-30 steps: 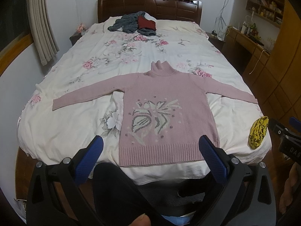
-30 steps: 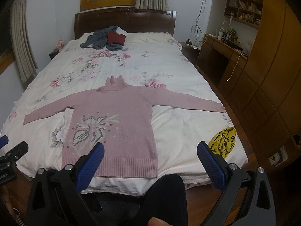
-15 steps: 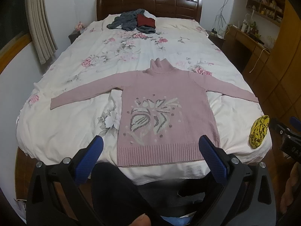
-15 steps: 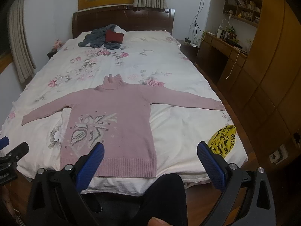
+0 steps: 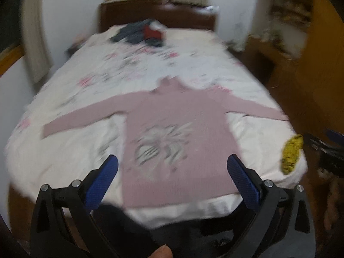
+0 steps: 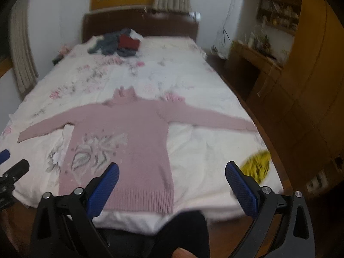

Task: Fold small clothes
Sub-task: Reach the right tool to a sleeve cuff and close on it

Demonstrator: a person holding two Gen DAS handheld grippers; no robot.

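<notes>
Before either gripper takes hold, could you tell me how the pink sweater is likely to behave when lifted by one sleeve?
The pink sweater looks like soft knit lying flat on the bed, so it would probably hang limp and drape rather than hold its shape. Its sleeves are spread wide, so the body would likely drag behind. The ribbed knit should be easy for the open right gripper to grip.

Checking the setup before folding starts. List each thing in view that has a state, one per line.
pink sweater: spread flat on the bed, front up, both sleeves out, unfolded.
left gripper: open, holding nothing.
right gripper: open, holding nothing.
yellow cloth: bunched at the bed's near right corner.
grey and red clothes: heaped by the headboard, unfolded.
bed: covered with a floral sheet.
</notes>
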